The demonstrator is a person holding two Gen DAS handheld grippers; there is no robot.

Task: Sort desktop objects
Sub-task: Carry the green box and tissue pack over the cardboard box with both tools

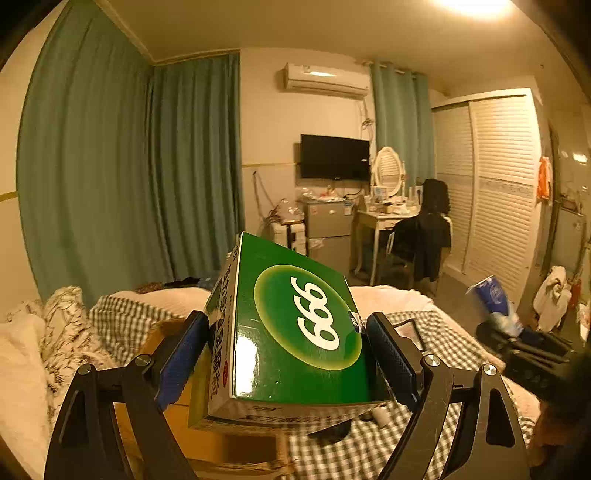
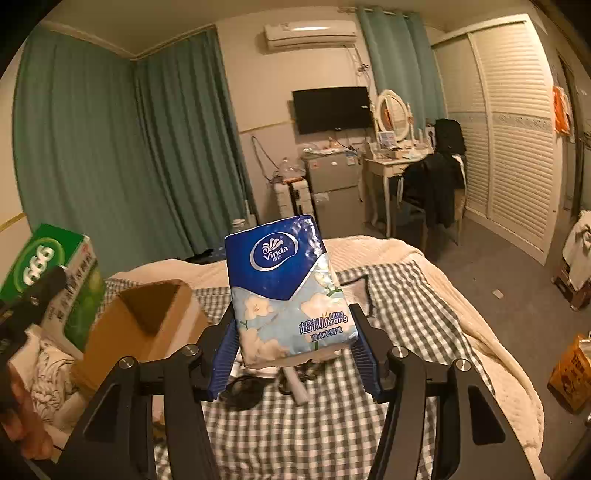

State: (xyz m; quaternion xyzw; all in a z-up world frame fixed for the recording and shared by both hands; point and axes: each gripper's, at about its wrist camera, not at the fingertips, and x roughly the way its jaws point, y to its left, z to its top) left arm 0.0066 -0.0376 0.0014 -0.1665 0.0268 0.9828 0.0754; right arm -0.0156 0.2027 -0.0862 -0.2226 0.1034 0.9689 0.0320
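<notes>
Warm yellowish indoor light here, kinda dim overall. In the left wrist view a ceiling lamp [image 1: 476,5] blows out up and to the right of the tool, and there's a glare streak on the glossy green box [image 1: 291,332] between the fingers. Heavy fisheye bending plus black vignette corners in both. Right wrist view looks cooler; the cardboard box [image 2: 147,325] left of the tool is motion-smeared.

Green box [image 1: 295,332]: glossy, white "999" in pale oval on top face, tilted, raised above checked bedding, clamped between blue pads at both sides.
Tissue pack [image 2: 288,291]: blue and white, "Vinda" logo, flower print, soft plastic wrap, upright, slightly tilted, held at lower part between blue pads, above bed.
</notes>
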